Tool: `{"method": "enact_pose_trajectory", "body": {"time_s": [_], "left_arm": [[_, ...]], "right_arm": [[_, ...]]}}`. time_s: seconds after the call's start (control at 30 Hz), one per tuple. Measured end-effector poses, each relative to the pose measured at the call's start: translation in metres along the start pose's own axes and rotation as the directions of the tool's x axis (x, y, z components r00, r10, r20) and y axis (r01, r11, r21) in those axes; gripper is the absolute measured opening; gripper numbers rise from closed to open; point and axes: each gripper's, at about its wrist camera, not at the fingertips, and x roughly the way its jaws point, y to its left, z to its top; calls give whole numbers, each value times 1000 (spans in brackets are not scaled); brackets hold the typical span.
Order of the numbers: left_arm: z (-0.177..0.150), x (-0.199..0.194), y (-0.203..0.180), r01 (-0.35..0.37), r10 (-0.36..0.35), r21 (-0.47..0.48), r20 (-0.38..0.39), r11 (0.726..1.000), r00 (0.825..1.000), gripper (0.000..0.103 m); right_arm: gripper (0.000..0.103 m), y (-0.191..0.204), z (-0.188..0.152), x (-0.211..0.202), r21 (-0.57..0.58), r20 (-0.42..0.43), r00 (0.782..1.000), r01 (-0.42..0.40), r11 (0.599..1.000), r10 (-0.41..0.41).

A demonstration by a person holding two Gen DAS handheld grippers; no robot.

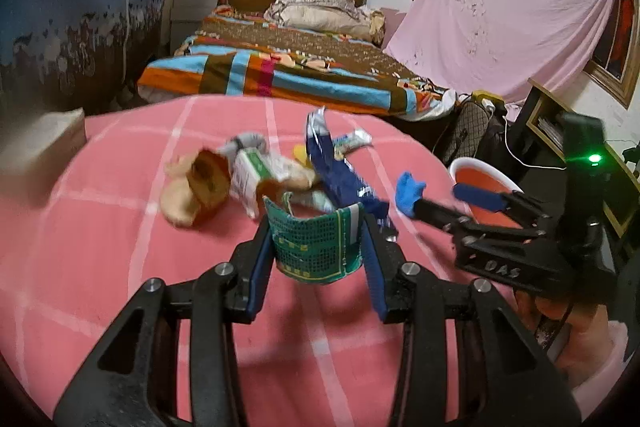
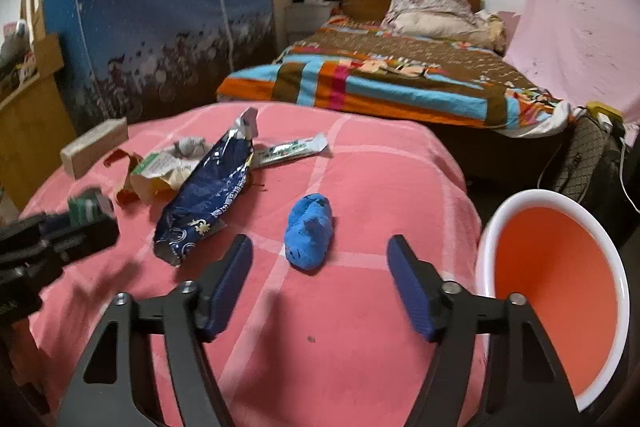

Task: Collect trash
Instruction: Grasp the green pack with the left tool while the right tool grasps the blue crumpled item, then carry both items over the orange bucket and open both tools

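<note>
Left gripper [image 1: 318, 247] is clamped on a green carton [image 1: 316, 247], pads pressing both side walls so the thin card bows inward; carton is lifted clear of the pink cloth [image 1: 120, 267]. It looks light, empty and crushable, so a side pinch holds it fine, no firm squeeze needed.

Right gripper [image 2: 320, 283] has jaws apart with nothing between them, hanging over the cloth just short of a blue wad [image 2: 309, 233]. The wad looks soft, crumpled, featherlight; I'd take it across its narrow middle.

Beyond it lies a dark blue foil bag [image 2: 204, 205], flat, slick and crinkly, likely best grabbed at a torn end. Further back sit a white-green wrapper [image 2: 294, 149] and a heap of torn paper packaging [image 2: 160, 171], all loose and light.

Orange bin [image 2: 552, 267] with white rim stands just off the cloth's right edge, close beside the right gripper.
</note>
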Motion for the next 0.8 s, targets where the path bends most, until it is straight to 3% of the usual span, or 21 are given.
{"method": "enact_pose_trajectory", "body": {"time_s": [0.2,0.3,0.37,0.5,0.57,0.67,0.8], "left_arm": [[6,8,-3,-5,5,25,-13,1000,1000,21],[5,15,-4,-11,13,28,-45,1000,999,21],[5,17,-3,-11,13,29,-51,1000,999,21],[12,12,-12,-6,6,54,-12,999,1000,21],[18,9,-20,-1,-1,75,27,997,1000,21],[28,2,-36,32,-46,114,122,993,991,21],[39,-6,-62,68,-121,198,271,978,955,22]], "right_arm": [[33,0,2,21,-30,-74,997,-6,1000,4],[27,-1,1,16,-23,-59,998,-36,999,35],[26,-2,1,11,-17,-33,999,-42,999,41],[26,-6,1,-20,22,131,990,-51,998,48],[26,-10,1,-41,44,252,967,-48,998,35],[26,-16,-3,-73,62,429,902,22,998,-46],[27,-33,-12,-107,108,576,801,124,986,-164]]}}
